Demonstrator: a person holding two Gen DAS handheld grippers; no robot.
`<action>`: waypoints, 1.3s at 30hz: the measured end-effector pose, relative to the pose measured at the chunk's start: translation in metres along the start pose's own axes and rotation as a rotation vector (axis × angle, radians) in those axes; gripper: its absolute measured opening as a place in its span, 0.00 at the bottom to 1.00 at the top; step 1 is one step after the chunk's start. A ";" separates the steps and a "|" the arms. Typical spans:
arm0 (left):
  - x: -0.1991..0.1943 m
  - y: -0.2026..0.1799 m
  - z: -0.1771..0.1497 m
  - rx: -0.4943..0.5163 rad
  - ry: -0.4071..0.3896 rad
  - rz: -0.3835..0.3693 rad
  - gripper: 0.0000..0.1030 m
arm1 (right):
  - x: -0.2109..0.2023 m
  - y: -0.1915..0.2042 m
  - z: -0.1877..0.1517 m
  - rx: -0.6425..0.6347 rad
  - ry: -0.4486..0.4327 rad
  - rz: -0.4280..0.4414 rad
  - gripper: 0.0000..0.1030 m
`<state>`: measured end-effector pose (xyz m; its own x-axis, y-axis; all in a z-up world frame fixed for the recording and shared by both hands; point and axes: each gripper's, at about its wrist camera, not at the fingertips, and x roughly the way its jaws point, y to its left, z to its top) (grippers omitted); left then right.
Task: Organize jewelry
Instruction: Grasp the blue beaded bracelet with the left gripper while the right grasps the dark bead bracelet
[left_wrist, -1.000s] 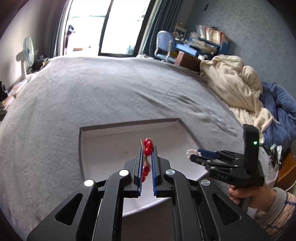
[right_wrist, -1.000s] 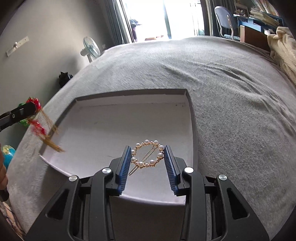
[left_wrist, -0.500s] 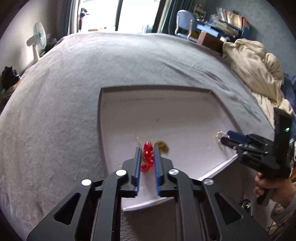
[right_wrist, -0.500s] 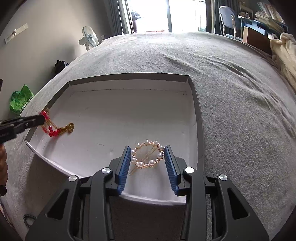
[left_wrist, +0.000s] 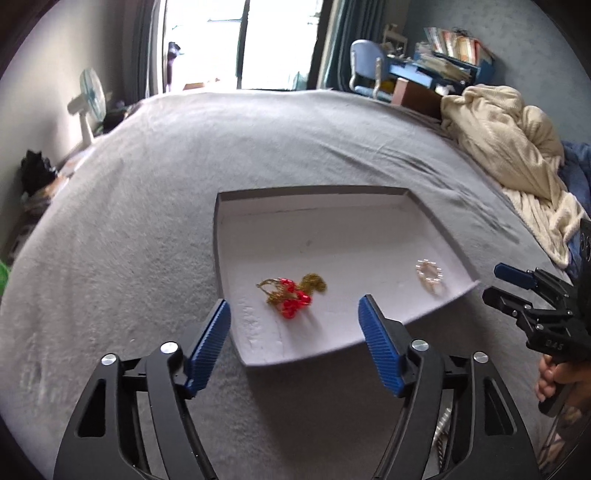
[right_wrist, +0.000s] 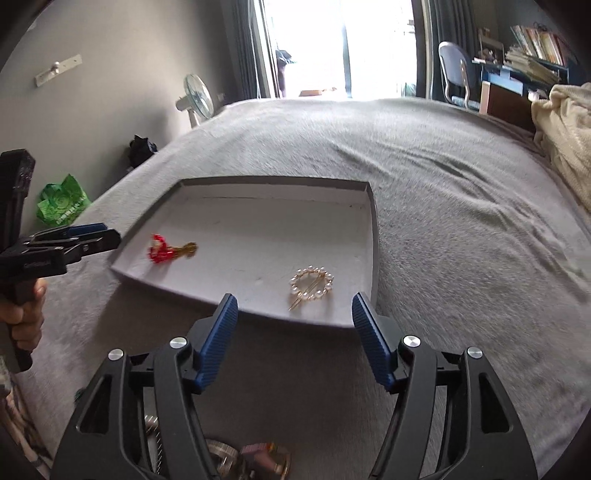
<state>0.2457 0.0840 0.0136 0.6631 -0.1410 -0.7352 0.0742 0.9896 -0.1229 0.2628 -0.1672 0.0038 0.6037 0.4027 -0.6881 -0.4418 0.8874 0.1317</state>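
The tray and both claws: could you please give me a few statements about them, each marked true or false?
1. The pearl hair clip lies inside the white tray. True.
2. The left claw is shut on the red and gold ornament. False: it is open, and the ornament lies loose in the tray.
3. The right claw is open and holds nothing. True.
4. The two pieces of jewelry touch each other. False: they lie well apart in the tray.
5. The tray sits on a wooden table. False: it rests on a grey blanket.
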 end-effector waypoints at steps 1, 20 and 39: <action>-0.005 -0.003 -0.002 0.008 -0.006 0.000 0.73 | -0.006 0.001 -0.003 0.003 -0.004 0.003 0.64; -0.080 -0.023 -0.087 0.073 -0.036 -0.024 0.75 | -0.076 0.027 -0.049 0.088 -0.078 0.050 0.80; -0.055 -0.055 -0.122 0.215 0.076 -0.126 0.35 | -0.070 0.063 -0.115 0.045 0.006 0.097 0.54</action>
<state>0.1139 0.0342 -0.0207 0.5812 -0.2570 -0.7721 0.3149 0.9459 -0.0779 0.1162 -0.1653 -0.0214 0.5560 0.4857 -0.6745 -0.4675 0.8537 0.2294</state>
